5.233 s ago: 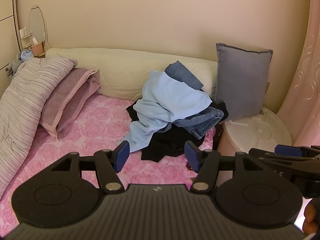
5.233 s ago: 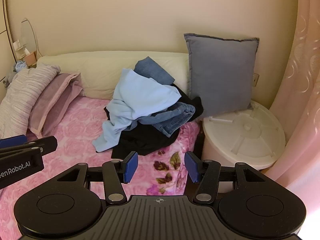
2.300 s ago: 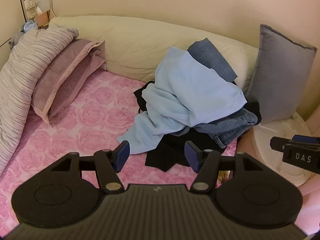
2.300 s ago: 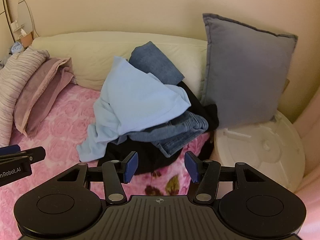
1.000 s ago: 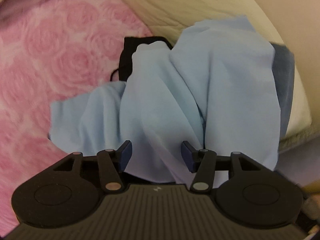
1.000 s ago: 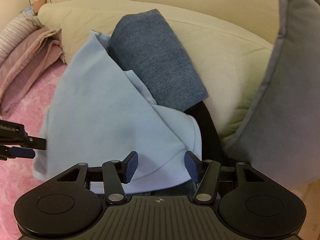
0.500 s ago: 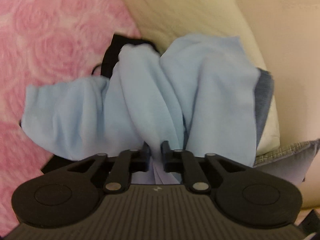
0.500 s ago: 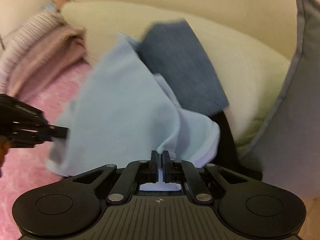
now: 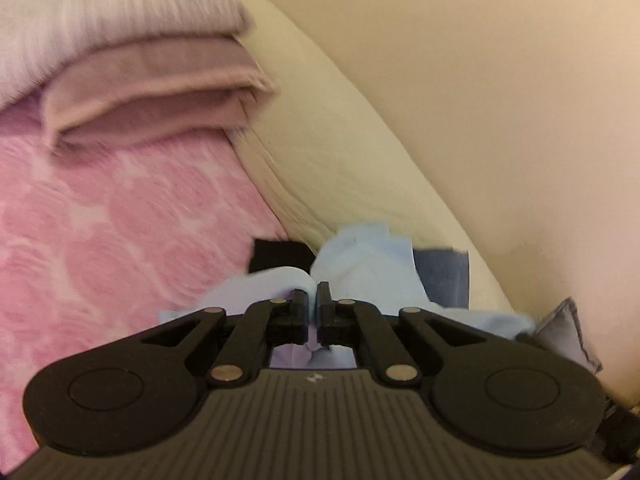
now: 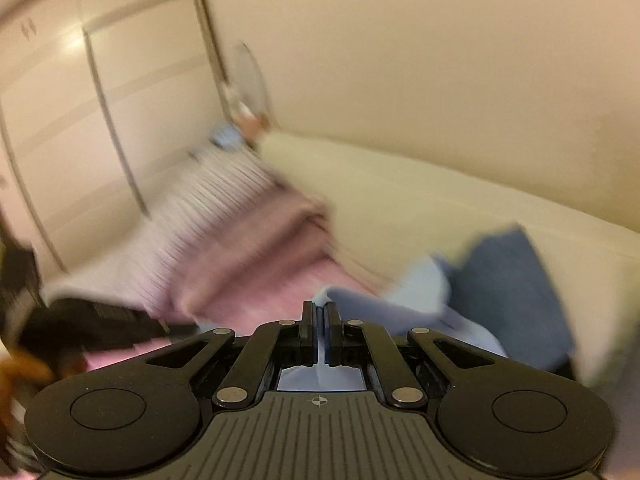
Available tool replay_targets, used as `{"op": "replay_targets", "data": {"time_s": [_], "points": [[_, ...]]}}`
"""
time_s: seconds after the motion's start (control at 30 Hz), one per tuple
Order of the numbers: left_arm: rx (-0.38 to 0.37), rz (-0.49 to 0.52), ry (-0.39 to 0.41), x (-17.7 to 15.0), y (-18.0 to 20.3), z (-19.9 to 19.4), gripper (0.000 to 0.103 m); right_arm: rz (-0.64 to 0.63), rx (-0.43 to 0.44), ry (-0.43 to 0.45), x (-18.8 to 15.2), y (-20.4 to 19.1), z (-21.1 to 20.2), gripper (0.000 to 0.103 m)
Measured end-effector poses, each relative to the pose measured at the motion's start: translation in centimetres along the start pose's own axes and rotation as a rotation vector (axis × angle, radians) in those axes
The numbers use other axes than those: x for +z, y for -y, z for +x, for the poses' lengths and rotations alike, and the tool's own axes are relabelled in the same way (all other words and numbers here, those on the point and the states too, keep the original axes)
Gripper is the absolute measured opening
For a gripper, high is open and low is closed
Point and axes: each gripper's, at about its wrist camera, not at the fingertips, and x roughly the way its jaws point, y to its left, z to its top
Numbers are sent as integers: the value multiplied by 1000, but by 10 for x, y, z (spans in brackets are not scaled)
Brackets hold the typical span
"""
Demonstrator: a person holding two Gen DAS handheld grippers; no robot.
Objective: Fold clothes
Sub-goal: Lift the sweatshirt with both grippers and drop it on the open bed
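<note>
My left gripper (image 9: pixel 312 294) is shut on a fold of the light blue garment (image 9: pixel 360 256), which bunches up just past its fingertips and hangs below them. My right gripper (image 10: pixel 319 312) is shut on another part of the same light blue garment (image 10: pixel 384 304), whose cloth trails off to the right. A darker blue denim piece (image 9: pixel 440 276) lies behind the light blue cloth, seen also as denim (image 10: pixel 504 280) in the right wrist view. A black garment (image 9: pixel 276 256) peeks out at the left of the bunch. Both views are blurred by motion.
Pink rose-patterned bedding (image 9: pixel 120 216) spreads to the left. A mauve pillow (image 9: pixel 152 92) and a striped duvet (image 9: pixel 100 12) lie at the bed's head against a long cream bolster (image 9: pixel 340 140). A grey cushion's corner (image 9: pixel 568 328) shows right. Wardrobe doors (image 10: pixel 120 100) stand far left.
Both grippers went from open to shut on the light blue garment, then rose and tilted up with it; the views now show the bed's head and wall instead of the clothes pile.
</note>
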Motion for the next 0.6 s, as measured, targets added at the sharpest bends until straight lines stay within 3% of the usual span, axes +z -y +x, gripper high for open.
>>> {"op": "replay_targets", "data": {"time_s": [0.37,0.6], "points": [[50,-36,365,-1,-48,-205,0,-9,368,141,52,-139,-29,1],[149,2,619,-27,-69,-379,0,15,591,194,63,-246,-50,1]]}}
